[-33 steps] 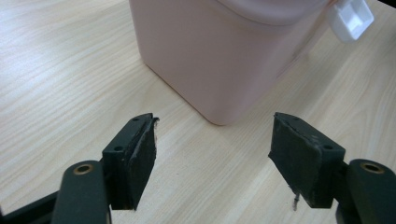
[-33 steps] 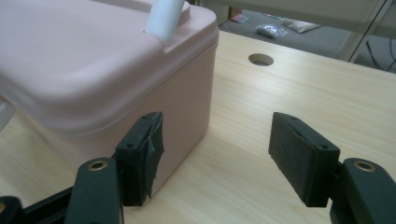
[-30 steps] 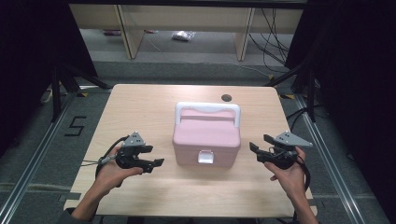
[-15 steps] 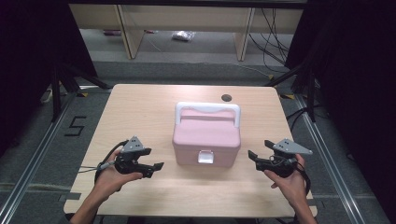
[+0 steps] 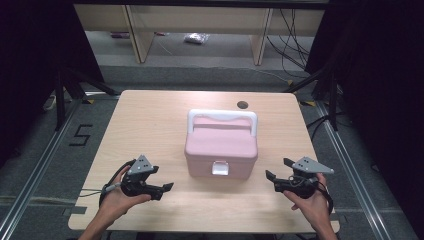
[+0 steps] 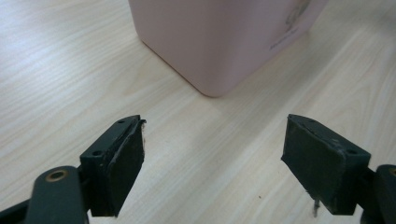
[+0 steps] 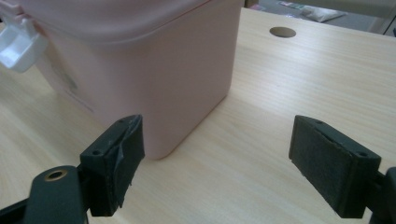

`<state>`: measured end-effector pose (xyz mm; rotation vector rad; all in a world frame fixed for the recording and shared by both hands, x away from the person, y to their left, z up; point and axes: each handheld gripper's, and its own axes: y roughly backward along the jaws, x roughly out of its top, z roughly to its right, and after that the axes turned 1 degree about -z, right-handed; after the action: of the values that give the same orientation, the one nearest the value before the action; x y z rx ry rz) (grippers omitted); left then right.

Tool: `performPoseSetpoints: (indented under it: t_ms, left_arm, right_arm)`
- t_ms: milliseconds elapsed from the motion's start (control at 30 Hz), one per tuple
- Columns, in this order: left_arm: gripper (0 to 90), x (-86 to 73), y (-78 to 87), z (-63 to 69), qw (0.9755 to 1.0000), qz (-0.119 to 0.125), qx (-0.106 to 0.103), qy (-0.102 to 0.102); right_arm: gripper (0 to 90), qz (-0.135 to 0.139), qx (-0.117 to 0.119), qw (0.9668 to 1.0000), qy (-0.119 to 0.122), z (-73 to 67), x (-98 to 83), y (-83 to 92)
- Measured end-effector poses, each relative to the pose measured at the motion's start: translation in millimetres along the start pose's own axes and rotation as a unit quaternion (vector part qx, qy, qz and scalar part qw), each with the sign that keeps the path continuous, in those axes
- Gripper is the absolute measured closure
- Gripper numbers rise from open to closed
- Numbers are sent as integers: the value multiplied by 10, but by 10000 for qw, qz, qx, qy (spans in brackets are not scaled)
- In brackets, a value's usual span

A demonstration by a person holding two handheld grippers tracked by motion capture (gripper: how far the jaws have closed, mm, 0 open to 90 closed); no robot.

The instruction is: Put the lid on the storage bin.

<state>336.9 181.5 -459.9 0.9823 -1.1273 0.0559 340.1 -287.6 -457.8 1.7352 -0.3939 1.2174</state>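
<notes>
The pink box [image 5: 221,145] sat mid-counter [image 5: 150,120], lid shut. The left tongs [image 5: 165,189] and right tongs [image 5: 272,177] flanked its near corners, both just opened wide, jaws apart with nothing between them.

Pale wooden table [image 5: 150,120] on grey floor [image 5: 30,150], dark surroundings
</notes>
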Motion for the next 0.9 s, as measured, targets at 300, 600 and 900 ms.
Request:
performPoseSetpoints:
  t_ms: [300,600,900]
  left_arm:
    - [192,-125,28,69,10000,-62,62,39]
    - [192,-243,40,137,9997,-213,123,-76]
    - [192,-310,53,185,9990,-333,246,-143]
  right_arm:
    - [193,-163,16,9996,232,-65,-72,-3]
    - [193,-362,202,9989,212,-101,-223,62]
    - [192,-607,224,9976,241,-163,-353,139]
